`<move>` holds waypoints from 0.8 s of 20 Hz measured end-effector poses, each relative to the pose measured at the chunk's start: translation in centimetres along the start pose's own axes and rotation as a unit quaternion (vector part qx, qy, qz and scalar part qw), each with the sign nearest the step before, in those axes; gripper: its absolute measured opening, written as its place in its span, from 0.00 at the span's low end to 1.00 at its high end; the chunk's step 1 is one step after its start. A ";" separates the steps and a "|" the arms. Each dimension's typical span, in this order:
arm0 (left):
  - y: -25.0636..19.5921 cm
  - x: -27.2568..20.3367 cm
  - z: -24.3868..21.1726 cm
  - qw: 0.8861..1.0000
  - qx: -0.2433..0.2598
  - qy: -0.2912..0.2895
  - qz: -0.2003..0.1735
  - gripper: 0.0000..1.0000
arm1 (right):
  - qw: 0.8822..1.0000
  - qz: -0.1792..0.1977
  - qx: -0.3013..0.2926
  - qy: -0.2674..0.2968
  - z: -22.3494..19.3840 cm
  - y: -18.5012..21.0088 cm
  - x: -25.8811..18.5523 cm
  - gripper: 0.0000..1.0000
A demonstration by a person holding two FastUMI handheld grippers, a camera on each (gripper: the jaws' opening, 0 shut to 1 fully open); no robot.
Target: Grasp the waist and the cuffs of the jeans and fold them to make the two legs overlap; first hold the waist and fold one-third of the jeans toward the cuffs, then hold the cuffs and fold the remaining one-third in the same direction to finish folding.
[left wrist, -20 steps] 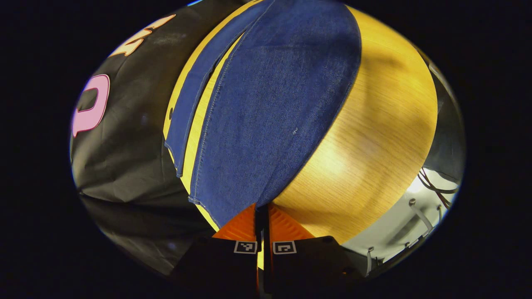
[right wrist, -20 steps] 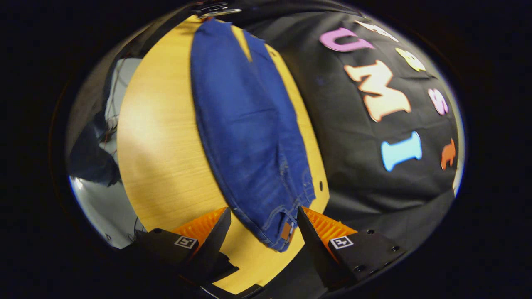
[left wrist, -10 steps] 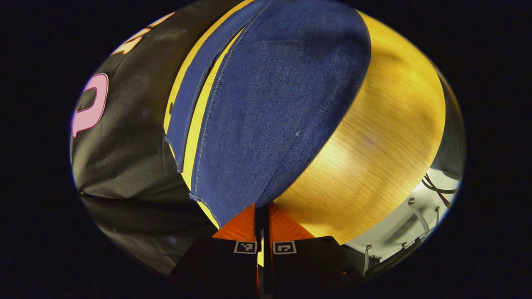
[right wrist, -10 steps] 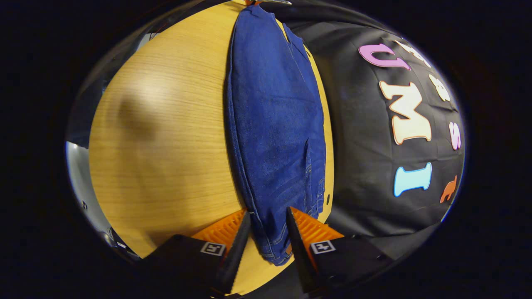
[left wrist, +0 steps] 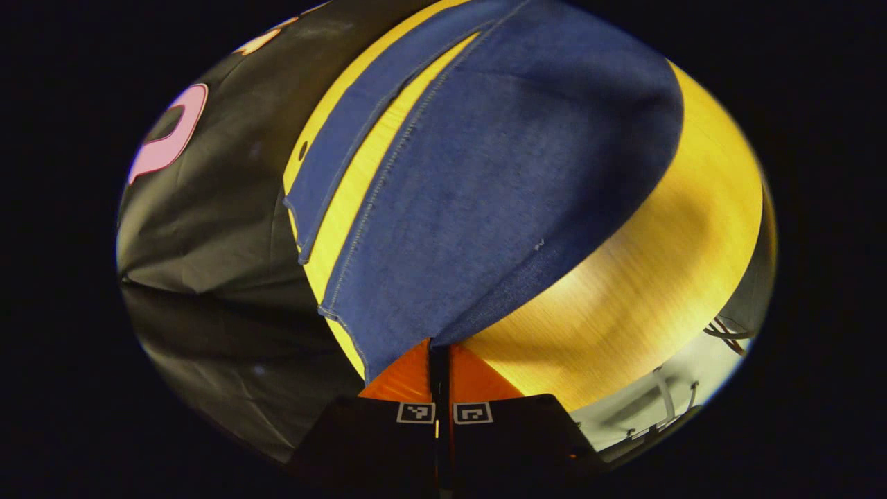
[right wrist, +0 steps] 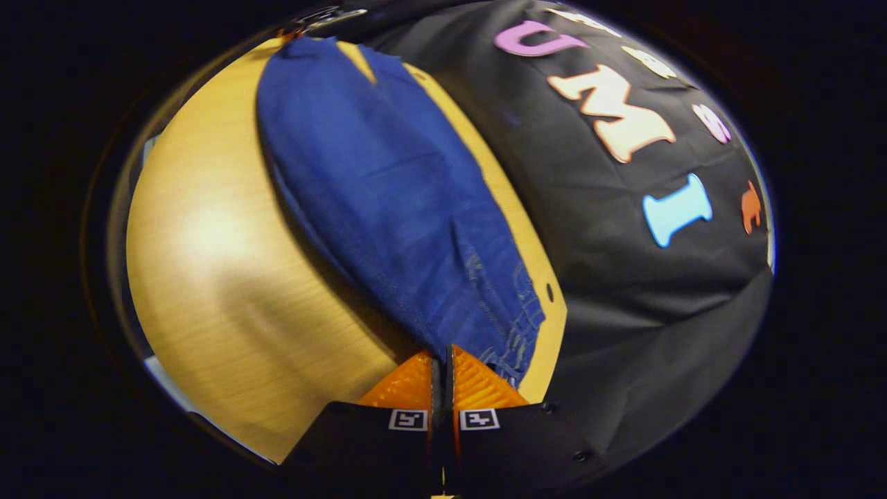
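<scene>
— Dark blue denim jeans [left wrist: 485, 201] laid lengthwise on a pale wooden tabletop [left wrist: 658, 298], close by the black cloth wall [left wrist: 208, 242] on the left. Left gripper [left wrist: 439, 346] pinched closed on the near cuff corner; second leg [left wrist: 346, 138] lying just beside it, a strip of bare wood between.

— At the other end, right gripper [right wrist: 441, 357] clamped tight on the waist edge of the same jeans [right wrist: 388, 208], stitched pocket seams just right of the fingers.

— Handling, by the look: soft, floppy, fairly heavy cloth, likely to sag between the two holds. Hems and waistband thickest, so best places for a firm bite.

— Room: wide open tabletop [right wrist: 229, 277] on the side away from the wall; table edge and wall close on the other. Safer to swing the fold toward the open wood.
</scene>
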State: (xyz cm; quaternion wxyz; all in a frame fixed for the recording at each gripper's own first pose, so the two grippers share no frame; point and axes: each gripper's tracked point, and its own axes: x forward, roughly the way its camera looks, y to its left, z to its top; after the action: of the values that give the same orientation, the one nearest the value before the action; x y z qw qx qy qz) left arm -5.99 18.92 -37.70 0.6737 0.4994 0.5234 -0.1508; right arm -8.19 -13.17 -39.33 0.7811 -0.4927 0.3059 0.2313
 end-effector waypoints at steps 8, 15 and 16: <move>5.0 -2.1 2.5 0.996 -0.056 0.029 0.065 0.00 | 0.994 -0.061 0.059 -0.071 3.6 -7.4 0.2 0.02; 12.0 -4.8 6.7 0.992 -0.070 -0.006 0.101 0.00 | 0.990 -0.089 0.086 -0.068 6.9 -12.2 1.5 0.03; 13.7 -4.5 7.2 0.992 -0.072 -0.014 0.105 0.00 | 0.989 -0.094 0.093 -0.063 7.3 -12.8 2.0 0.03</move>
State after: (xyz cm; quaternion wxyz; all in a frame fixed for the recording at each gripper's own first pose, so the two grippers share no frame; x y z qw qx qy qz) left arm 6.12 17.79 -27.15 0.7272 0.5000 0.4679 -0.0482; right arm 3.56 -11.59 -30.32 0.8593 -0.4293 0.2287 0.1580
